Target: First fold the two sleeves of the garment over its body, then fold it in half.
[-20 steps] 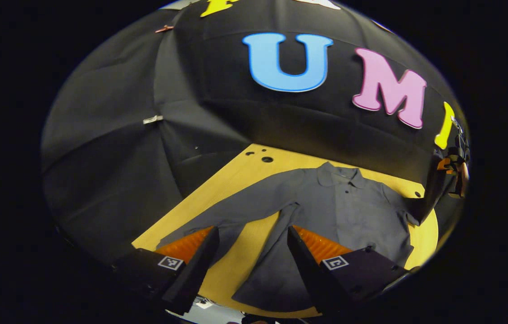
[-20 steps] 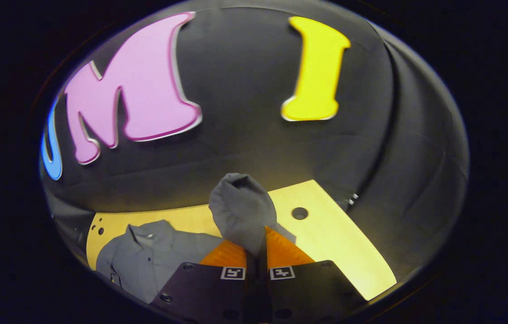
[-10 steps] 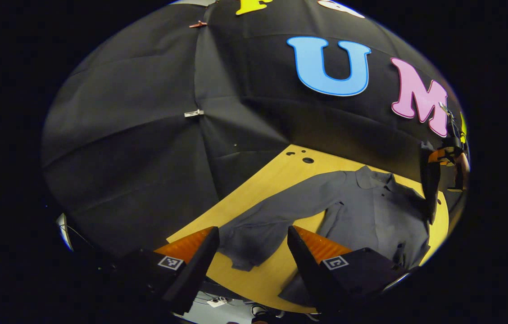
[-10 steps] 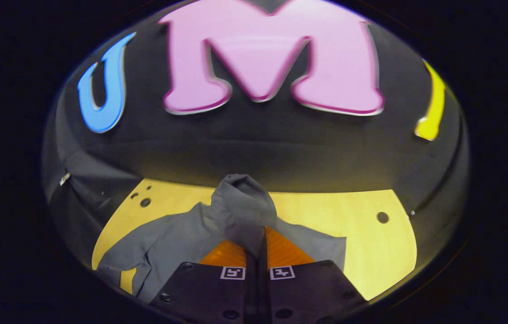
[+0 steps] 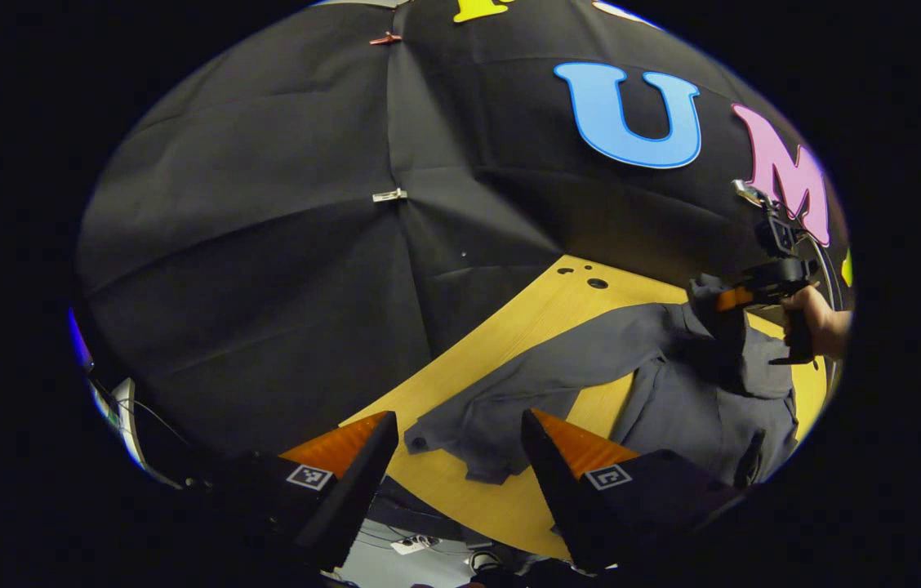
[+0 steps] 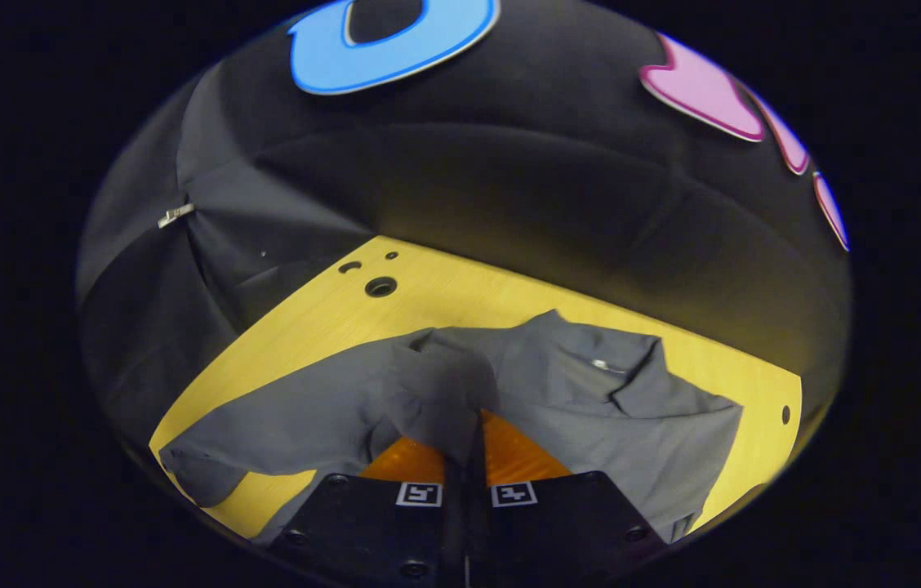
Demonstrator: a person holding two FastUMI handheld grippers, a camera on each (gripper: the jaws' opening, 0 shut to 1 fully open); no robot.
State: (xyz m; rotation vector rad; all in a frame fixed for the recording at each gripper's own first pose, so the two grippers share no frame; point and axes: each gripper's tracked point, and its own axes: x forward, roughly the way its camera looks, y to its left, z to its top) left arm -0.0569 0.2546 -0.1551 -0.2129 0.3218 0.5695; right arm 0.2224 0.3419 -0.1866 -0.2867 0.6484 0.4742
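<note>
Grey shirt [image 6: 558, 392] sprawls on the yellow wooden surface [image 6: 305, 327], collar toward the booth wall. Right claw [image 6: 464, 425] is clenched on a bunched sleeve [image 6: 444, 392], holding it up over the shirt's body; the left gripper view catches a hand [image 5: 816, 318] gripping that tool. Left claw [image 5: 459, 437] hangs released, fingers spread above the other sleeve [image 5: 509, 400], which lies stretched toward the surface's near edge.

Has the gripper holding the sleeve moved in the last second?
Yes. The right gripper carried the sleeve from beside the table's bare end to over the shirt body.
</note>
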